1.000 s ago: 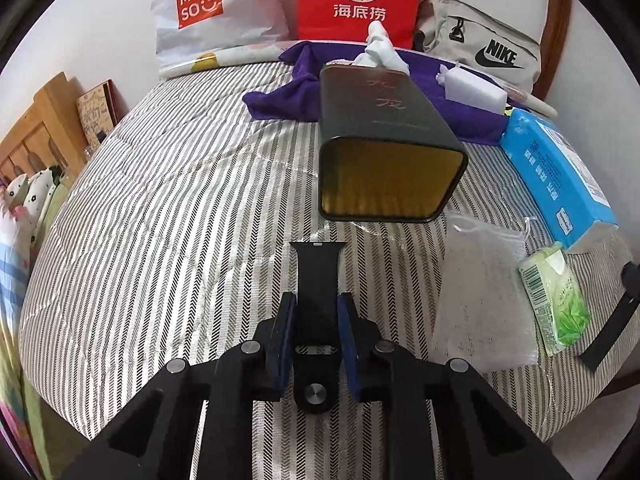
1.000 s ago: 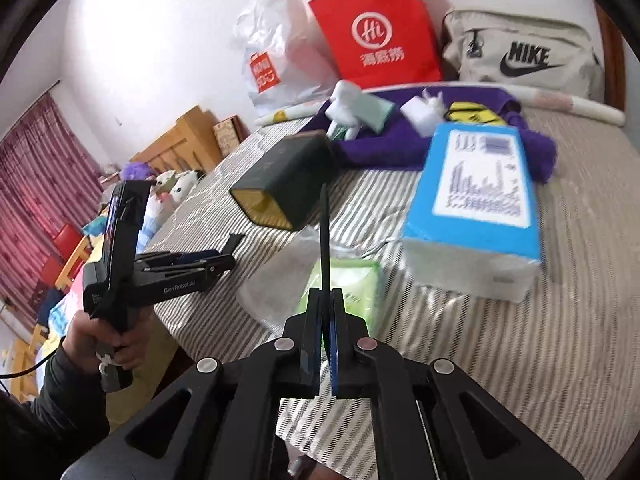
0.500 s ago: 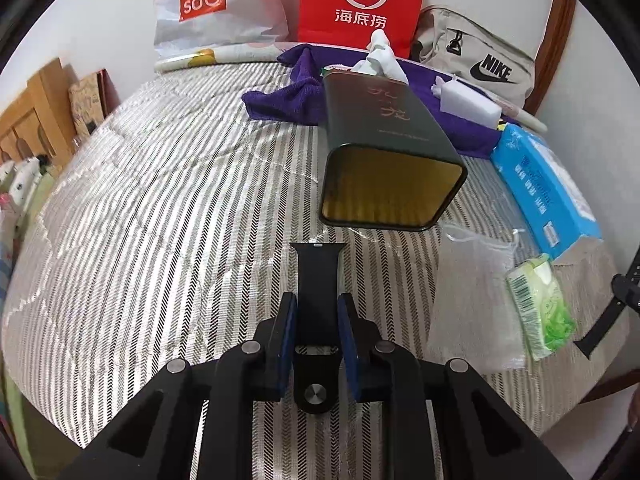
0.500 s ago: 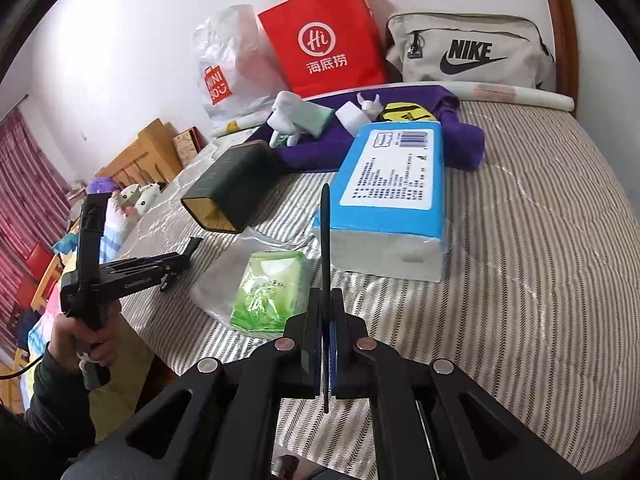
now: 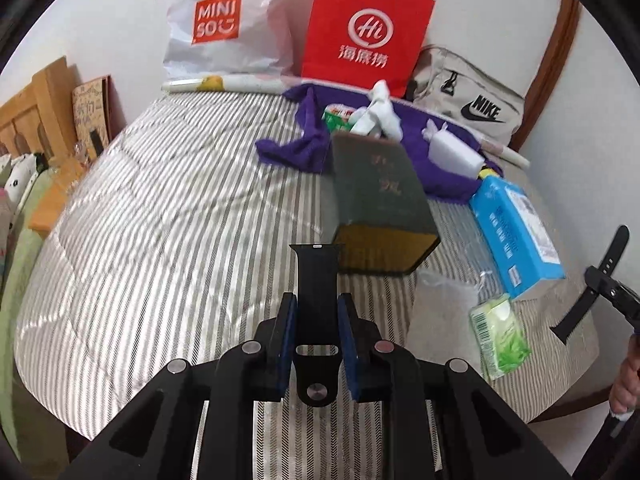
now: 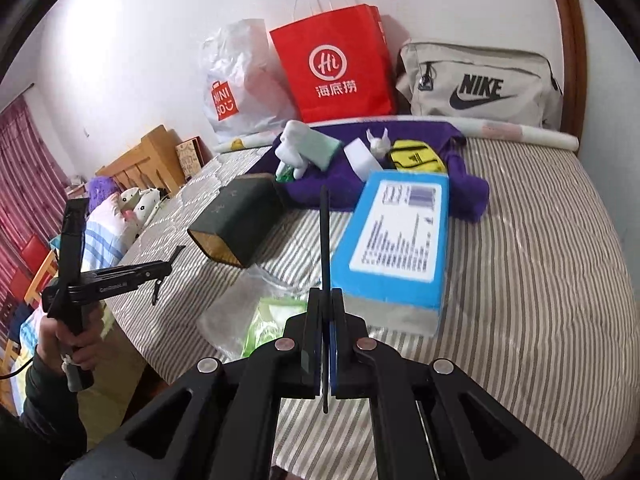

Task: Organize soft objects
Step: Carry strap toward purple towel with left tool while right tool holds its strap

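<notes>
My left gripper (image 5: 317, 334) pinches the short watch strap (image 5: 317, 280) by its edges | right gripper (image 6: 325, 344) clamps the long strap (image 6: 325, 240) flat | both above the striped bed (image 5: 160, 220) | risk: the short strap could bow and slip out.

A home bedroom: striped bed (image 5: 168, 216), wooden headboard (image 6: 148, 160), curtains (image 6: 24, 184).
</notes>
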### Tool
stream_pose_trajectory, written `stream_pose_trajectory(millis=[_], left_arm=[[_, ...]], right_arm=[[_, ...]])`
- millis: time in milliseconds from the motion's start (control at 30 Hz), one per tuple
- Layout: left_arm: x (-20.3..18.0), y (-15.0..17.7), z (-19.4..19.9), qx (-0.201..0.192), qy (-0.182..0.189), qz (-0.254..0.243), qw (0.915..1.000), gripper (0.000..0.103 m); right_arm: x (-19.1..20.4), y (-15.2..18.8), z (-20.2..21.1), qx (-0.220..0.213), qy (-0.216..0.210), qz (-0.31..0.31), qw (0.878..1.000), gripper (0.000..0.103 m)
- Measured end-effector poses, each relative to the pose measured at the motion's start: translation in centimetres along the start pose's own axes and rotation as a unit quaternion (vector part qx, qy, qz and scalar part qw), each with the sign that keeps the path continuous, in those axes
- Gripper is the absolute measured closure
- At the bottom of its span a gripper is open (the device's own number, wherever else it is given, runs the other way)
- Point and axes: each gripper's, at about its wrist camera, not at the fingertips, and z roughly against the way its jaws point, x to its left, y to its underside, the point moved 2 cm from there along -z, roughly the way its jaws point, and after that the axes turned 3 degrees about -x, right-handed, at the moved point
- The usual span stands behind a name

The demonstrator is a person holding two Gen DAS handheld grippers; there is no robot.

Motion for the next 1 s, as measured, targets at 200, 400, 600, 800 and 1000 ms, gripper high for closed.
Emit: stream_pose_trajectory(millis=[200, 400, 600, 800, 1000], left_arm=[[-0.2, -2.1, 1.4, -0.019, 0.004, -0.011, 0.9997, 0.083], [-0.8, -4.8, 1.3, -0.021, 0.023, -0.006, 0.9995, 0.083], [-1.5, -7.3, 1.1, -0.030, 0.034, -0.005, 0.9990, 0.083], [-2.1, -10.6, 0.7, -0.041, 0.040, -0.012, 0.9983, 0.083], [-2.5, -13.7, -0.4, -0.050, 0.052, -0.002, 0.9974, 0.083]], right_arm=[[0.3, -2.1, -0.1, -0.008, 0.001, 0.014, 1.000, 0.100], [0.4, -4.9, -0.6, -0.018, -0.004, 0.016, 1.000, 0.100], [0.7, -7.9, -1.1, -0.031, 0.002, 0.027, 0.999, 0.100], [0.7, -9.9, -2.2, -0.032, 0.011, 0.037, 0.999, 0.100], [-0.1, -11.7, -3.6, -0.031, 0.024, 0.038, 0.998, 0.100]])
